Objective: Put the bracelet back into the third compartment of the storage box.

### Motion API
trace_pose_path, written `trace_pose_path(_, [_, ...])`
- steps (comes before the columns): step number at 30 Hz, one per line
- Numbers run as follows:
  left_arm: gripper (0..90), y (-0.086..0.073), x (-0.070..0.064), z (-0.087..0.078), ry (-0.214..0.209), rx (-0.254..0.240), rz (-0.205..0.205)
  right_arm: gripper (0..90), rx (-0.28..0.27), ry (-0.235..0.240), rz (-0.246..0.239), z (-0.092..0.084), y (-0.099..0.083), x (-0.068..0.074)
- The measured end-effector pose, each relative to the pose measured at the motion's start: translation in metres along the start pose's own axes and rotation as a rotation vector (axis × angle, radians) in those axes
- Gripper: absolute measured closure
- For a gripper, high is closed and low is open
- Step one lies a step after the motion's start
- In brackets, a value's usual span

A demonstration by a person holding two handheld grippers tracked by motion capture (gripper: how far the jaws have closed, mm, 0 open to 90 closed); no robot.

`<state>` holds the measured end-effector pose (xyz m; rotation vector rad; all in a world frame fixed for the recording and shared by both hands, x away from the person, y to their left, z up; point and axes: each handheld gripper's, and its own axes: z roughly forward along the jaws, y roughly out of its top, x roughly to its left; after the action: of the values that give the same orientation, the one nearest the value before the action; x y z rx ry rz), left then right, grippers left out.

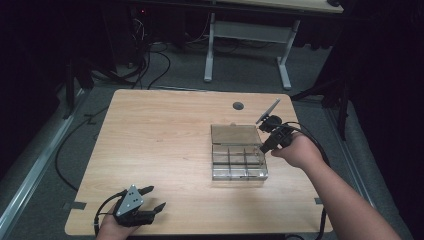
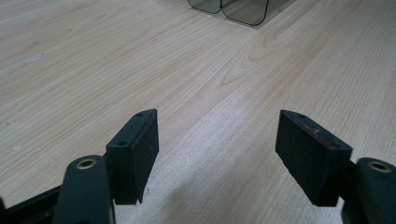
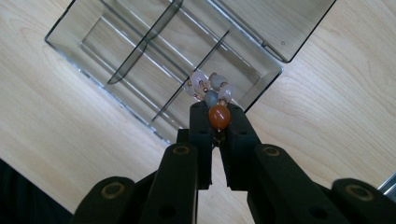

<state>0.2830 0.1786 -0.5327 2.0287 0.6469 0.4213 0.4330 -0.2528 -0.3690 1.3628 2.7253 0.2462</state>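
Wood-grain table (image 1: 165, 150) carries everything here, and going from its left side to its right the first thing met is the left gripper (image 1: 156, 198), near the front left corner and close to the front edge. A hand (image 1: 115, 231) holds it from below the edge, and a grey three-cornered plate sits on its top. Its jaws stand wide apart with nothing between them; in the left gripper view (image 2: 217, 154) the two black pads frame bare wood, and the rounded corners of the clear box (image 2: 243, 10) show far off at the top.

That clear box (image 1: 238, 159) lies right of the table's middle, well apart from the left gripper. Its lid is swung back flat toward the far edge, and the tray part nearer the front edge is split by dividers into small compartments.

At the box's right side comes the right gripper (image 1: 263, 148), held by a hand (image 1: 296, 150) whose forearm comes in from the front right corner. Its jaws are closed tight on a beaded bracelet (image 3: 212, 93): an orange bead sits pinched at the tips, and pale pink, white and grey beads bunch just beyond. In the right gripper view (image 3: 218, 120) the beads hang above the compartment at the box's corner; whether they touch the box I cannot tell.
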Motion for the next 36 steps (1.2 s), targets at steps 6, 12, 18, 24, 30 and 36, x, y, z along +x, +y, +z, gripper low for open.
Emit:
trace_pose_path(6, [30.8, 0.0, 0.0, 0.0, 0.0, -0.002, 0.0, 84.2, -0.003, -0.005, -0.005, 0.007, 0.009, -0.006])
trace_pose_path(12, [30.8, 0.0, 0.0, 0.0, 0.0, -0.005, -0.001, 84.2, 0.005, -0.012, 0.002, 0.02, 0.018, -0.01])
trace_pose_path(18, [30.8, 0.0, 0.0, 0.0, -0.001, -0.002, 0.002, 84.2, 0.016, -0.022, 0.01, 0.036, 0.02, -0.016])
trace_pose_path(24, [30.9, 0.0, 0.0, 0.0, -0.001, 0.001, 0.003, 84.2, 0.023, -0.019, 0.031, 0.051, 0.019, -0.019])
trace_pose_path(30, [30.9, 0.0, 0.0, 0.0, -0.004, 0.002, 0.001, 84.1, 0.065, -0.015, 0.037, 0.074, 0.018, -0.019])
trace_pose_path(36, [30.8, 0.0, 0.0, 0.001, -0.003, 0.001, 0.001, 84.1, 0.09, -0.002, 0.05, 0.092, 0.018, -0.021])
